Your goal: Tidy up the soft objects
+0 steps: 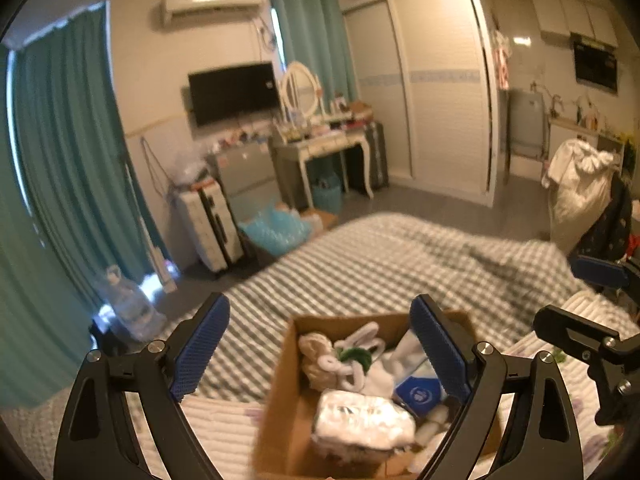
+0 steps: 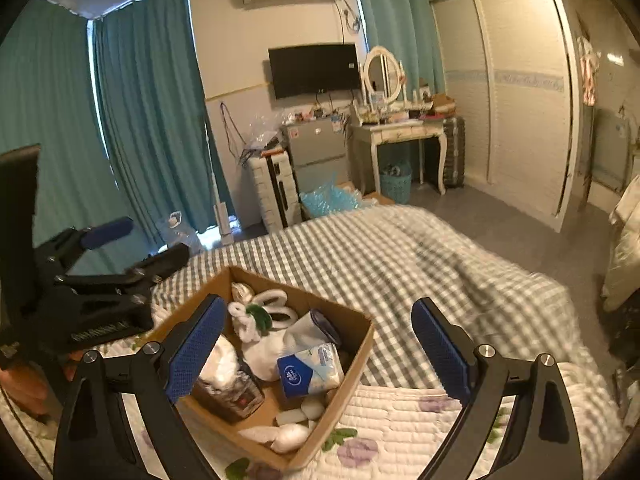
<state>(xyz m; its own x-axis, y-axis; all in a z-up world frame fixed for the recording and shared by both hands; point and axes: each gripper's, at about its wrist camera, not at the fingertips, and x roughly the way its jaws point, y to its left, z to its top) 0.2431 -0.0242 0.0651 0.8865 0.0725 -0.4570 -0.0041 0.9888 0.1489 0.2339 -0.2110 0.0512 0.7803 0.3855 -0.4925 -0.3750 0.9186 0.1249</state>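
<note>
Soft objects are lying heaped inside a cardboard box point(image 1: 288, 392) on the bed; in the left wrist view the left gripper point(image 1: 320, 352) is hanging above it with jaws spread wide and nothing between them, while a wrapped white tissue pack point(image 1: 362, 420) is sitting nearest the lens. From the right wrist view, the right gripper point(image 2: 318, 354) is likewise gaping empty over the box point(image 2: 352, 364), where a blue-and-white tissue packet point(image 2: 310, 368) is leaning against white socks point(image 2: 276, 344), on the checked bedspread point(image 2: 400, 256).

1 cardboard box point(image 2: 224, 430), 1 tissue pack point(image 2: 310, 368), 2 suitcases point(image 2: 274, 190), 1 television point(image 2: 314, 69).
</note>
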